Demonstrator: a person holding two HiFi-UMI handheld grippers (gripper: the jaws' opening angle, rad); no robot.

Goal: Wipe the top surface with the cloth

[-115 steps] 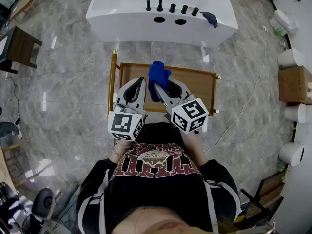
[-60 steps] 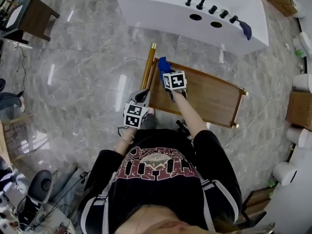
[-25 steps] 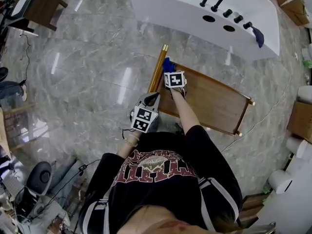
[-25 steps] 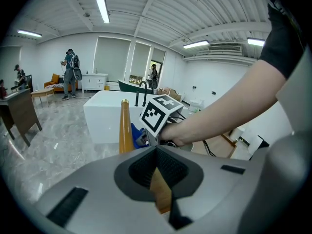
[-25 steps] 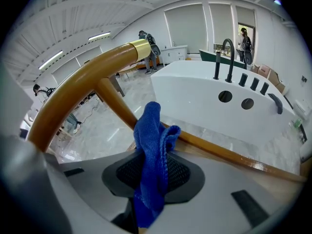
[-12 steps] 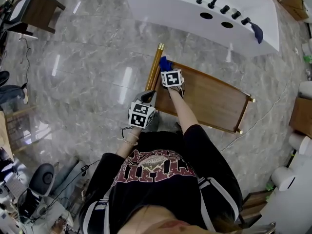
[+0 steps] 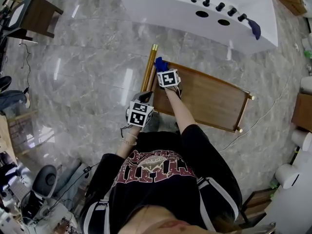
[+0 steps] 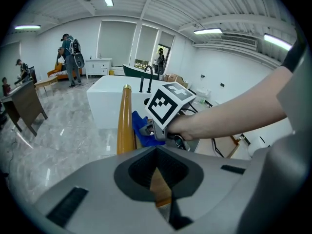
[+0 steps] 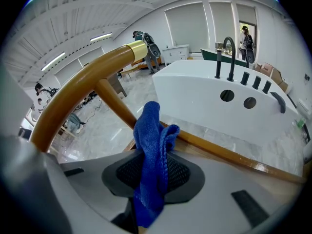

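Pinching the cloth [image 9: 152,145] in closed fingers, your right gripper [image 7: 162,68] sat at the corner of the wooden worktop [image 7: 209,99], just beside the far end of the brass rail [image 7: 148,67]. The cloth stood up from the fingers in a loose fold. In the right gripper view most of it pointed up and away from the wood, not flat on it, and I could not tell whether any of it touched the surface. Your left gripper [image 8: 159,184] hung at the near end of the rail. Its fingers were drawn close together, with only a thin strip of wood showing through the slit. I could not tell whether they nipped the worktop's edge or merely hovered over it.

As I judged it, you were at the start of a stroke in the rail-side corner, with the whole stretch of wood away from the rail open ahead of you. To do it well, you needed to tip the right gripper down so that the bunched cloth, not the hard fingers, met the wood. Then you needed to draw it away from the rail in long overlapping strokes under light, steady pressure. The grip had to be firm, since a dragging cloth could pull free. If the worktop shifted under the push, steadying it beside the rail with the left gripper would have helped.
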